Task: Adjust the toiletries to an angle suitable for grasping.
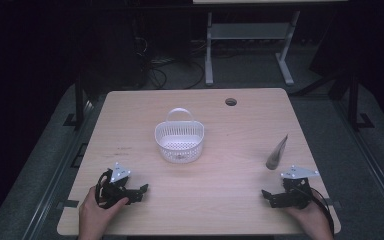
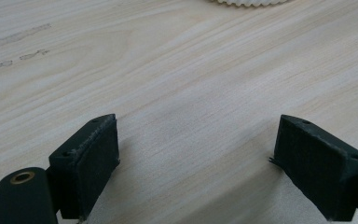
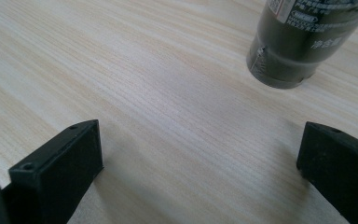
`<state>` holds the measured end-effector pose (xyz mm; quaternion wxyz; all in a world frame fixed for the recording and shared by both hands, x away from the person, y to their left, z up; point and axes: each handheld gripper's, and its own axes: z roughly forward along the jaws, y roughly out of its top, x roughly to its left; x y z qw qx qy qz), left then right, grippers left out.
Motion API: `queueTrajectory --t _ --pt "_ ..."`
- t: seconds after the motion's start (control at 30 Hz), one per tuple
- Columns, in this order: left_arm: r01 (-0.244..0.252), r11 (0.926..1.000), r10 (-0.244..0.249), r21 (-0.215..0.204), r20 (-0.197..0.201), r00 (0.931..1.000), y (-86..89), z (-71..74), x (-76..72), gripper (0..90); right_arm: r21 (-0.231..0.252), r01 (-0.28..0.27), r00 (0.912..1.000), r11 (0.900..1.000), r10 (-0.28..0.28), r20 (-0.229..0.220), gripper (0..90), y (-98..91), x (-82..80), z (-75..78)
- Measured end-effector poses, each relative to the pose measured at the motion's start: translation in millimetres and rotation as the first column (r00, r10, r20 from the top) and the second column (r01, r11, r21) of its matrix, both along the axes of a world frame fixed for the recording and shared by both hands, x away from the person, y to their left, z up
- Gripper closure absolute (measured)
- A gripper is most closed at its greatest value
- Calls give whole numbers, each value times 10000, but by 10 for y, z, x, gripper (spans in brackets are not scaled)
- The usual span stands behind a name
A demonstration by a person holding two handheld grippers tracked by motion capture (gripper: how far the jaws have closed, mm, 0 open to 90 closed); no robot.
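A white plastic basket (image 1: 179,142) with a handle sits in the middle of the wooden table (image 1: 230,125); its lower rim (image 2: 247,2) peeks in at the top of the left gripper view. A dark tube (image 1: 276,152) stands cap-down at the right; its dark cap end (image 3: 303,42) rises ahead of the right jaws. My left gripper (image 1: 141,193) rests low at the front left, open, with bare wood between its pads (image 2: 93,163). At the front right my right gripper (image 1: 266,196) is open too, nothing between its pads (image 3: 65,168).
A round cable hole (image 1: 231,102) sits near the table's far edge. Beyond the table stand a white desk frame (image 1: 250,45) and cables on the dark floor. A hand holds each gripper at the near edge.
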<state>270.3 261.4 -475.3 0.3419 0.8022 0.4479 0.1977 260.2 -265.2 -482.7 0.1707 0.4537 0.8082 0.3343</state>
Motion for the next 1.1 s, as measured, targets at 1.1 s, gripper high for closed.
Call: queueTrajectory --t 1.1 --pt "-32 10000 32 -27 25 10000 -6 -1 7 128 101 -135 9995 9999 138 -289 306 -98 -111 229"
